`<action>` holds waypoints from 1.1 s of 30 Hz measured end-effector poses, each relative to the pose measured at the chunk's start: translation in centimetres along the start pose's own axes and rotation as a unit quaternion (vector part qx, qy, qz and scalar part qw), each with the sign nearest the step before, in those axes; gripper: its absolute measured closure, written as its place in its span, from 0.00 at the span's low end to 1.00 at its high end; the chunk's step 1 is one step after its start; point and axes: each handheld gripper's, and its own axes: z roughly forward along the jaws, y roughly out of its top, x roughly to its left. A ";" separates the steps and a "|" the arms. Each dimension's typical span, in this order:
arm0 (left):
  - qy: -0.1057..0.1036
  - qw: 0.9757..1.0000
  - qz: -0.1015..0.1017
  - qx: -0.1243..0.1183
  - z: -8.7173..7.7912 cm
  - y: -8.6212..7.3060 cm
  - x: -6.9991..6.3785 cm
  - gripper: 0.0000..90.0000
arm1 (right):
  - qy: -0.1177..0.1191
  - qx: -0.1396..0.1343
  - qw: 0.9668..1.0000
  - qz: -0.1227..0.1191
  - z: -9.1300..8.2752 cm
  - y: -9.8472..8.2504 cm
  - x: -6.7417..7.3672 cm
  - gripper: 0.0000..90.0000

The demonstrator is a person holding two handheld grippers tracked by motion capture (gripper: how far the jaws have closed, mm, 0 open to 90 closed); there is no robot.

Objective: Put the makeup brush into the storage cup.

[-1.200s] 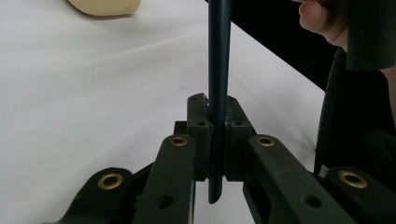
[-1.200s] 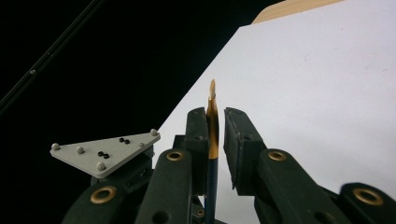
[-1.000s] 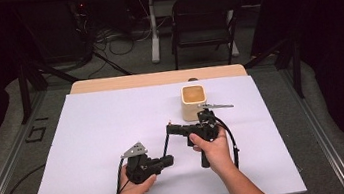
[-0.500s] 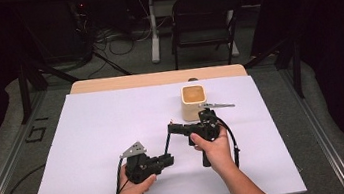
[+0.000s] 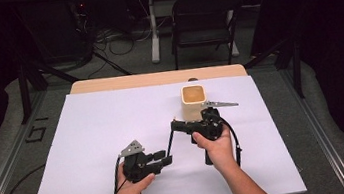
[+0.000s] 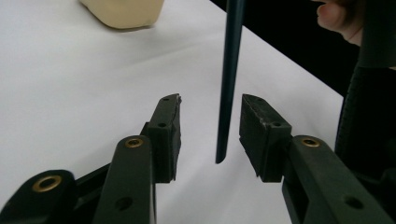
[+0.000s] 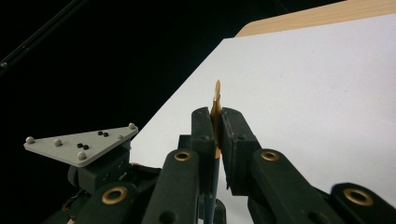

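The table (image 5: 112, 115) fills the middle of the high view, a wide white sheet over a wooden top, with a strip of bare wood showing along the far edge. Beyond it, a dark folding chair (image 5: 202, 20) stands on the grey floor.

On the sheet, right of centre and toward the far side, sits a cream square cup (image 5: 194, 101), open top up. It is upright and nothing touches it.

Just in front of that cup is the right gripper (image 5: 180, 125), held in the person's right hand (image 5: 216, 144), jaws pointing left across the table. Those jaws are clamped tight on one end of a pencil (image 5: 170, 140); in the right gripper view the sharpened wooden tip pokes out past the pads while the dark shaft runs back between them.

From there the pencil slants down toward the person, a thin dark stick above the sheet, and its lower end reaches the left gripper (image 5: 165, 158), which the left hand (image 5: 133, 185) holds low near the front edge.

And the left jaws have just been opening! In the left gripper view the pencil hangs in the gap between the two pads, clear of both, blunt end just above the white sheet. Jaws partway apart, nothing gripped.
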 end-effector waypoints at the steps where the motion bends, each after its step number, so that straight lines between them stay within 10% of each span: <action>1: 0.003 1.000 0.003 0.001 -0.1 0.0 0.0 0.64 | -0.002 0.000 1.000 -0.001 -0.1 0.0 0.0 0.94; 33: 0.117 0.993 -0.007 0.012 -2.9 1.4 2.8 0.47 | -0.073 -0.014 0.995 -0.074 -1.7 1.3 0.4 0.94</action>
